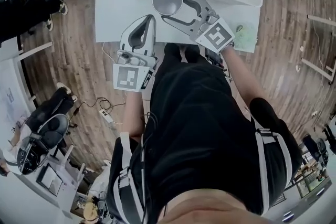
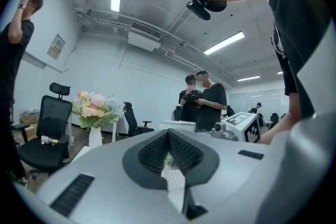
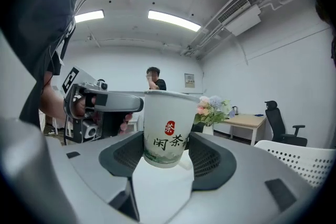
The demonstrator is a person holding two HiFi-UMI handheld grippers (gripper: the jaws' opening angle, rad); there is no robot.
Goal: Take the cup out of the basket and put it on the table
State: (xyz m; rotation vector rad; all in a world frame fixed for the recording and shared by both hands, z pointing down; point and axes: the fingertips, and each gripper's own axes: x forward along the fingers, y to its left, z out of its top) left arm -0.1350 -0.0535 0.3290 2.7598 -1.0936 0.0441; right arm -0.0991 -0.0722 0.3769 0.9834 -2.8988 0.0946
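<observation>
- My right tool (image 3: 167,151) grips the cup (image 3: 167,128): white paper, red seal, dark characters, green scene near its base.
- It is upright, over the counter (image 1: 118,13).
- My left tool (image 2: 169,150) is closed and empty.

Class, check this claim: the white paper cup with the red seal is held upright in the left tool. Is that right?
One thing is wrong: the side. The paper cup is held upright in the right tool, as the right gripper view shows. The left tool is shut with nothing in it.

White paper cup (image 3: 167,128), red seal, dark characters, upright, held in right gripper (image 3: 167,153)
</observation>
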